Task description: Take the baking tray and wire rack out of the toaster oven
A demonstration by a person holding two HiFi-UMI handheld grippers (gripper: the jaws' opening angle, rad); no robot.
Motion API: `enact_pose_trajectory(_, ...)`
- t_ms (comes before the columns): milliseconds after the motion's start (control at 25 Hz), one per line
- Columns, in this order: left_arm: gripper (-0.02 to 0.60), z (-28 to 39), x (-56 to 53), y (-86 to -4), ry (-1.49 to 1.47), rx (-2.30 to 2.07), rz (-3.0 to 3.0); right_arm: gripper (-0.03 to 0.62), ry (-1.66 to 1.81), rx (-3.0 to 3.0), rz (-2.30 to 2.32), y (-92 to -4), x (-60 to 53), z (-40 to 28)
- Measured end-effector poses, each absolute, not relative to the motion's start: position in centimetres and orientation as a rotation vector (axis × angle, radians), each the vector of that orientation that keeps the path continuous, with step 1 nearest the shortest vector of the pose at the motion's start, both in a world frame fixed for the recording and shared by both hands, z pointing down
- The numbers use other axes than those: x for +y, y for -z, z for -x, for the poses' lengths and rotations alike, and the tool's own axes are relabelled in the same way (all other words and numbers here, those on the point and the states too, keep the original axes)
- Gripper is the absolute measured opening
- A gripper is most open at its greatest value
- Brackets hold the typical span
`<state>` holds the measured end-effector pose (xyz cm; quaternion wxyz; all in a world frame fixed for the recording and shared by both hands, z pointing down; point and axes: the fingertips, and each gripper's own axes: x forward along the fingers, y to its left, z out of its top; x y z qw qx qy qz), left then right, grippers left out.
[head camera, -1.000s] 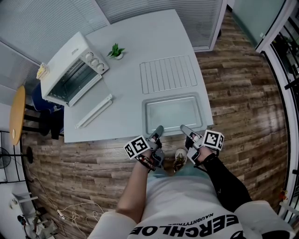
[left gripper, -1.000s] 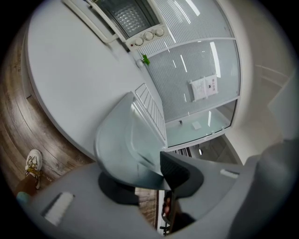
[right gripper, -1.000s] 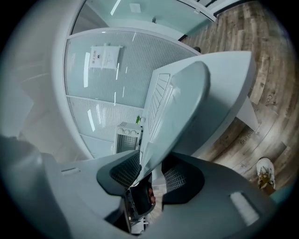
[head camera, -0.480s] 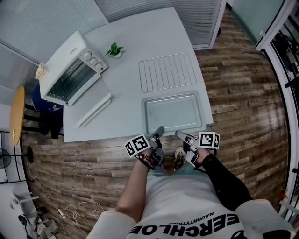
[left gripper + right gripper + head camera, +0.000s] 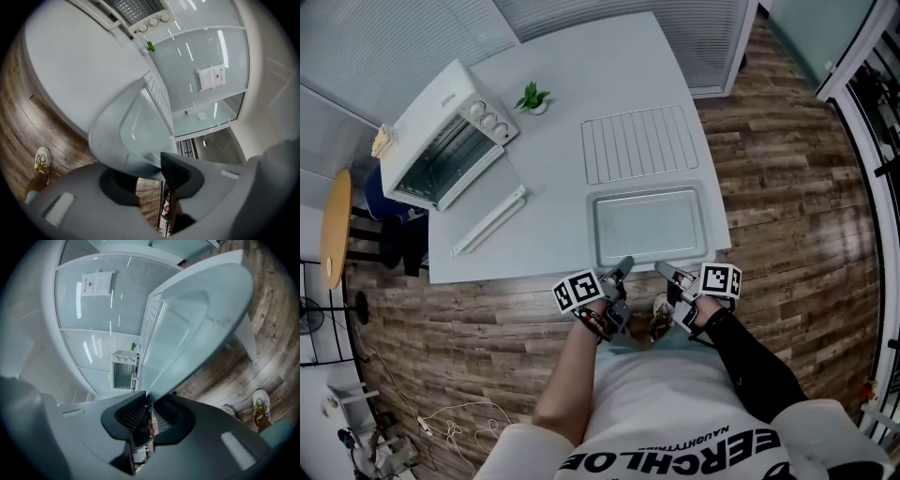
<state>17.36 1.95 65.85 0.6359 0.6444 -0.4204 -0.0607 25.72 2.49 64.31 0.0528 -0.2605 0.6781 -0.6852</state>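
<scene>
Trouble ahead: my right claw (image 5: 664, 271) pinches the near rim of the grey metal baking tray (image 5: 649, 225) at the edge of the white table (image 5: 581, 75) (its jaws have just been closing), while my left claw (image 5: 622, 267) gapes around that rim without pressing, so lifting may tip it.
</scene>
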Motion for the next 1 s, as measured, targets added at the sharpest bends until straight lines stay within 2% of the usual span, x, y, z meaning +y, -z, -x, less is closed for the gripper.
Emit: enact_pose_trajectory(1000,0.161,-19.6,5.0,-66.9,0.034,-0.863,-1.478,0.061,2.127,2.059,0.932,-66.3,2.3,-26.4)
